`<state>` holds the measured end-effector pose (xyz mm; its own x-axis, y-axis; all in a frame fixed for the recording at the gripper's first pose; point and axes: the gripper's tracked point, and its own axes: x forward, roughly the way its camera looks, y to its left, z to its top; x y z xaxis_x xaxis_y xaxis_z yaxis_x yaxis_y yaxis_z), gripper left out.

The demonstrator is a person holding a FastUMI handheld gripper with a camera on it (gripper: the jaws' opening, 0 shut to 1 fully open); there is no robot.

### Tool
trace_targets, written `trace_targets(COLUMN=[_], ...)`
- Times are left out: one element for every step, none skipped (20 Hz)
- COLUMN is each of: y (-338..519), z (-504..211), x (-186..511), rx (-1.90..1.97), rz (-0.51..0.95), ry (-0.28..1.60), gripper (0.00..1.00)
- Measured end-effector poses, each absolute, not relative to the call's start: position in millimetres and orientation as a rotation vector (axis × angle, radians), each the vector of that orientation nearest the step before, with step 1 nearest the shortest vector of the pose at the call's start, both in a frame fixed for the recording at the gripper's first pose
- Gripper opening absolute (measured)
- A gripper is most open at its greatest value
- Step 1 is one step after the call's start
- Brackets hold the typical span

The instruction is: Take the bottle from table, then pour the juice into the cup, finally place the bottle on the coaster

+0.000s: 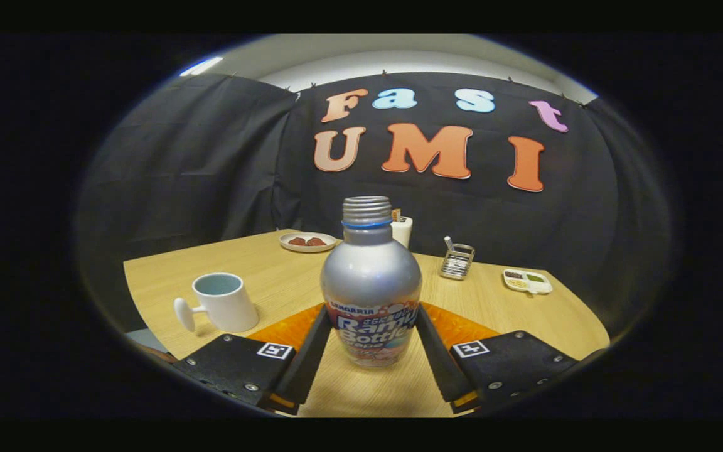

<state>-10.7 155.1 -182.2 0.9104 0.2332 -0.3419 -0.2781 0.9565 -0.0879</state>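
We see the gripper clamped on the bottle, both fingers pressing its sides, bottle upright, cap off. An orange coaster lies just behind it on the table. The cup stands near the table's left edge, apart from the bottle.

A staged recording booth: black cloth walls hung around a wooden table under a plain ceiling.

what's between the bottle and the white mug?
Gripper view: bare wooden table between the bottle and the mug, plus a sliver of orange coaster. The gripper has its jaws against the bottle's sides.
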Motion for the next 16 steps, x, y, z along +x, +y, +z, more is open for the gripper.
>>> trace_targets(y=[155, 157, 158, 158, 159, 162, 164, 167, 169, 171, 175, 178, 181, 182, 183, 186], z=[-180, -181, -181, -181, -180, -181, -181, -179, -178, -178, -180, -183, -185, -185, -185, -186], x=[-9, -8, -6, -6, -4, -3, -3, -1, -1, 1, 2, 4, 4, 5, 6, 6], rx=[-0.147, -0.151, -0.157, -0.168, -0.18, -0.192, -0.211, -0.241, -0.272, -0.289, -0.304, -0.323, -0.348, -0.379, -0.412, -0.443], rz=[0.26, 0.255, 0.248, 0.239, 0.236, 0.235, 0.232, 0.227, 0.225, 0.219, 0.22, 0.222, 0.219, 0.212, 0.207, 0.206], ry=[0.328, 0.327, 0.329, 0.328, 0.329, 0.33, 0.327, 0.318, 0.311, 0.302, 0.3, 0.303, 0.301, 0.293, 0.285, 0.278], gripper=[0.77, 0.77, 0.77, 0.77, 0.76, 0.76, 0.76, 0.76, 0.76, 0.76, 0.75, 0.75, 0.75, 0.75, 0.75, 0.75])
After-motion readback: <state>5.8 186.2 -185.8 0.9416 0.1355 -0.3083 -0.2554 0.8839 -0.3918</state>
